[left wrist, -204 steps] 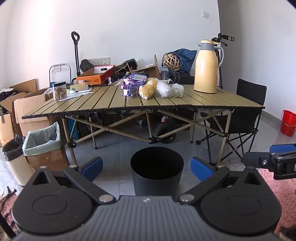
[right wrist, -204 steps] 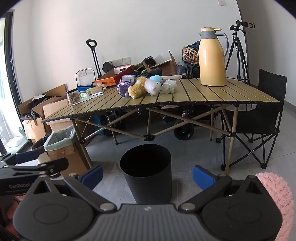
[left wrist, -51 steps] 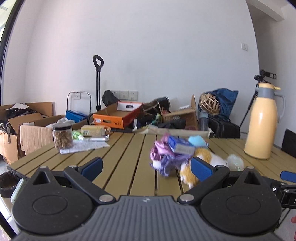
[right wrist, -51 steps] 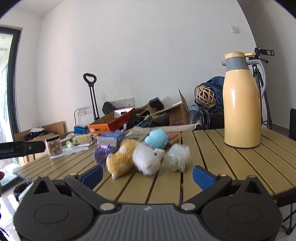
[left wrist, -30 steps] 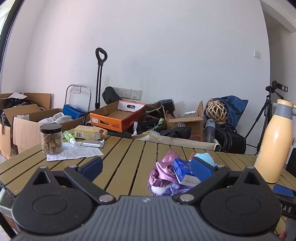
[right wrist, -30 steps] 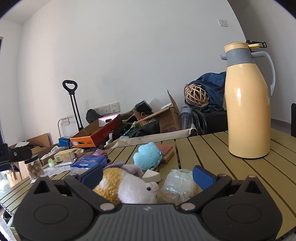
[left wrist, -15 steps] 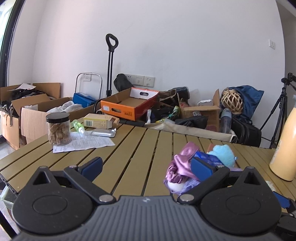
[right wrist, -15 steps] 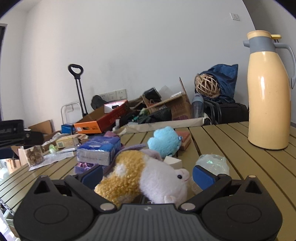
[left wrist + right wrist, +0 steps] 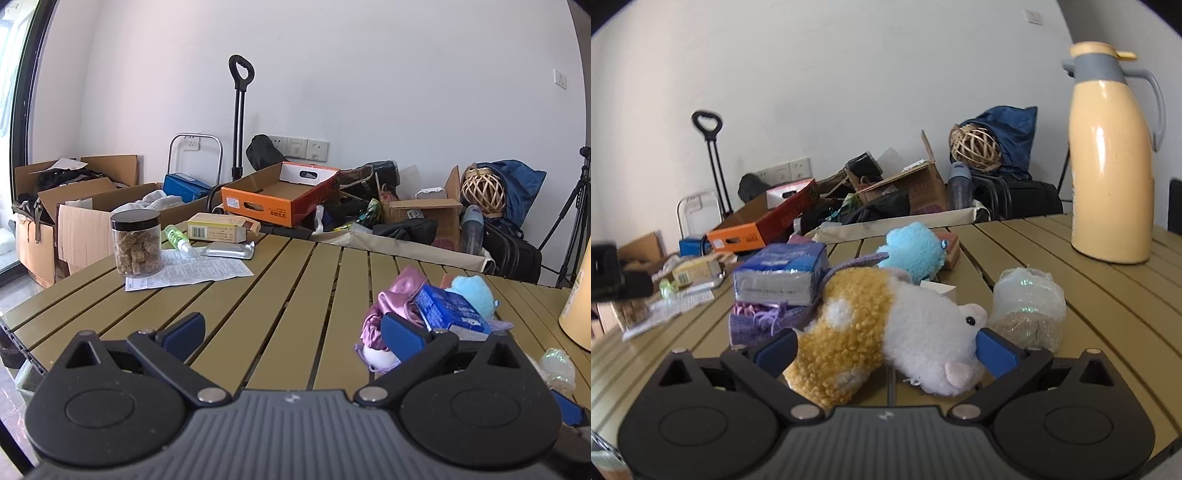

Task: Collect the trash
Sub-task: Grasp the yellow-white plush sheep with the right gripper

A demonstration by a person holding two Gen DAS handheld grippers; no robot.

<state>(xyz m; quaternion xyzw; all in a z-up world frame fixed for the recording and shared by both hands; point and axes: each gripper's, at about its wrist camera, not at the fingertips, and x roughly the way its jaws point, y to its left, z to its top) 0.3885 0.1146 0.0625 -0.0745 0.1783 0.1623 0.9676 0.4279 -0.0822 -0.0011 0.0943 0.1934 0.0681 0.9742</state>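
Observation:
A pile lies on the slatted table point(image 9: 258, 295): a yellow-and-white plush hamster point(image 9: 886, 332), a blue tissue pack point(image 9: 783, 273), a blue plush point(image 9: 914, 251), purple cloth point(image 9: 757, 325) and a crumpled clear plastic wrapper point(image 9: 1028, 306). My right gripper point(image 9: 886, 347) is open, its fingers on either side of the hamster. My left gripper point(image 9: 291, 328) is open and empty over bare table, left of the pink-purple cloth point(image 9: 391, 302) and tissue pack point(image 9: 447, 306).
A snack jar point(image 9: 136, 243), a printed sheet point(image 9: 188, 271), a green bottle point(image 9: 177, 236) and a small carton point(image 9: 218, 229) sit at the table's far left. A tall yellow thermos point(image 9: 1112, 158) stands at the right. Boxes and bags crowd the wall behind.
Both grippers rose from floor level to the table top. Over the last second the right gripper closed in on the plush hamster, which now sits between its open fingers; the left drifted left.

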